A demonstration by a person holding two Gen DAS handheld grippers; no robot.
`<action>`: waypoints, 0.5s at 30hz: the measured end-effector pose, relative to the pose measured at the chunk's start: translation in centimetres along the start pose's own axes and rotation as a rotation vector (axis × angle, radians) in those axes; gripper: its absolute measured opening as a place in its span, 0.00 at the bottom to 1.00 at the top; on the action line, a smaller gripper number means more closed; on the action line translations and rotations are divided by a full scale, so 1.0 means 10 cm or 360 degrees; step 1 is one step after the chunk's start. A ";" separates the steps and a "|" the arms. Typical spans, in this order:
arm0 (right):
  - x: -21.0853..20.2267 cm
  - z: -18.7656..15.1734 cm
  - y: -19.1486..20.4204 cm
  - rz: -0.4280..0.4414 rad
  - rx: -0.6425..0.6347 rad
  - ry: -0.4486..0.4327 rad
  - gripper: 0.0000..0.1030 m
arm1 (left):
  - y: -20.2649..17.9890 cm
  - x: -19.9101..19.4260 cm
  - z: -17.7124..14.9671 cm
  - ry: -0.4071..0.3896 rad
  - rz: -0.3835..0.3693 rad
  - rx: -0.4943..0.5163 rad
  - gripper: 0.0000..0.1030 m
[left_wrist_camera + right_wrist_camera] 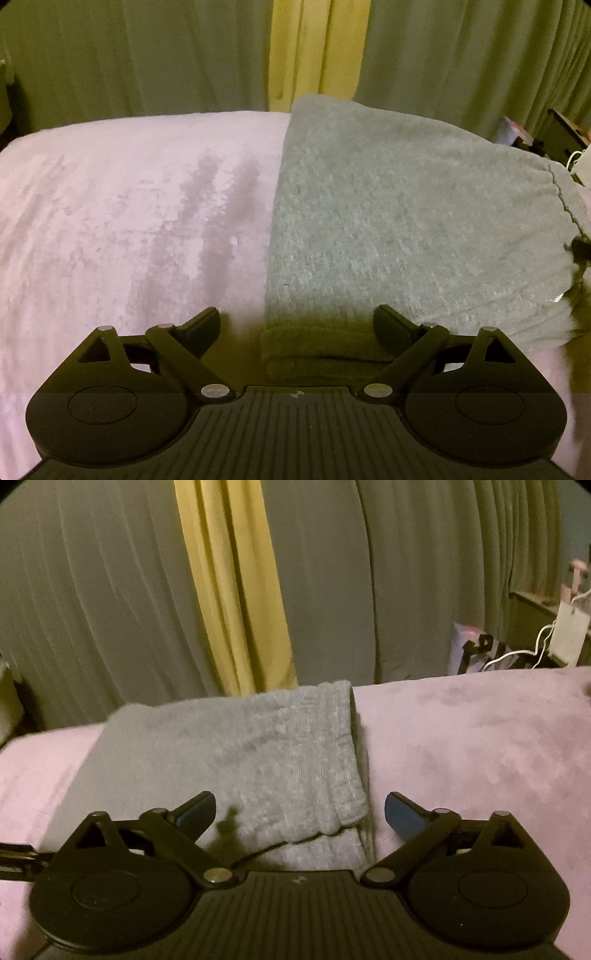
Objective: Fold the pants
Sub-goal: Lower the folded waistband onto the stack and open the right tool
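Note:
Grey knit pants (pixel 406 221) lie folded flat on a pink plush bed cover (pixel 129 221). In the left wrist view their ribbed cuffs (pixel 317 350) lie stacked at the near edge, between my fingers. My left gripper (pixel 297 326) is open and empty just above the cuffs. In the right wrist view the pants (pixel 229 760) show their waistband end (pixel 332 768), with a layer folded over. My right gripper (pixel 300 810) is open and empty over that near right corner. A dark drawstring (pixel 578 251) shows at the pants' right edge.
The pink cover (pixel 480 757) spreads wide to both sides of the pants. Grey-green curtains (pixel 92 609) with a yellow strip (pixel 236 602) hang behind the bed. A shelf with white cables and a white box (pixel 567 635) stands at the far right.

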State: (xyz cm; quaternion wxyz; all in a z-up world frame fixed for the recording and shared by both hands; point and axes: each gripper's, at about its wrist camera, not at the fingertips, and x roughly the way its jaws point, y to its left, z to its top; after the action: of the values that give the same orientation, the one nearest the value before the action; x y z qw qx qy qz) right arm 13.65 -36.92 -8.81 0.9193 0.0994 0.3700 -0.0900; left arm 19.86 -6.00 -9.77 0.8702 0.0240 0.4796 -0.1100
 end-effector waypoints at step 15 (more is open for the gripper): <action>0.16 -0.32 -0.23 0.0073 0.0102 0.0100 0.95 | 0.07 -0.01 -0.07 0.0069 -0.0009 -0.0035 0.96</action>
State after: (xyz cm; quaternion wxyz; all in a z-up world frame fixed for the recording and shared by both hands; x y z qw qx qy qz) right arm 12.16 -38.51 -12.46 0.9054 0.1400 0.3934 -0.0775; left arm 19.31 -5.22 -10.09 0.8596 0.0155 0.4995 -0.1068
